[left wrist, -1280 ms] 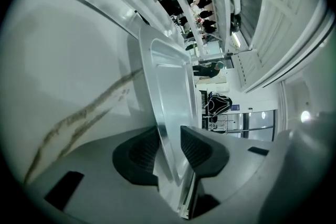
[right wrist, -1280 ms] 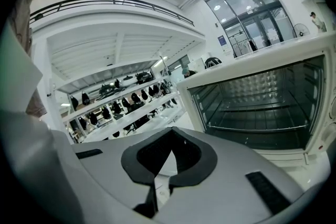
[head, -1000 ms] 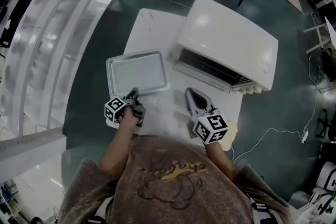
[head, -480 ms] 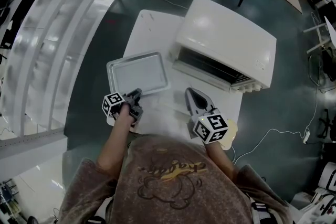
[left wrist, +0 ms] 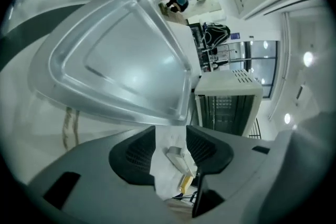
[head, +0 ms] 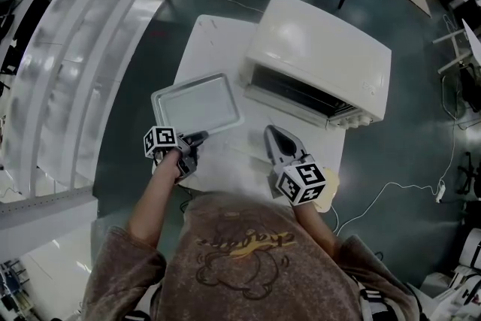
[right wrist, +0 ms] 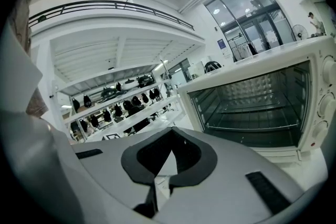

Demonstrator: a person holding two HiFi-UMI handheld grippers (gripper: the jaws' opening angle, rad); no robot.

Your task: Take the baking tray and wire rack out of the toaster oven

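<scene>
Head view: baking tray lay on table, left of open toaster oven.
Left gripper view: left gripper released, jaws just widened then eased in, nothing between, baking tray just beyond.
Right gripper view: right gripper clenched, empty; wire rack inside toaster oven.

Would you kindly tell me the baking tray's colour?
The baking tray is shiny silver-grey, best seen in the head view.
</scene>
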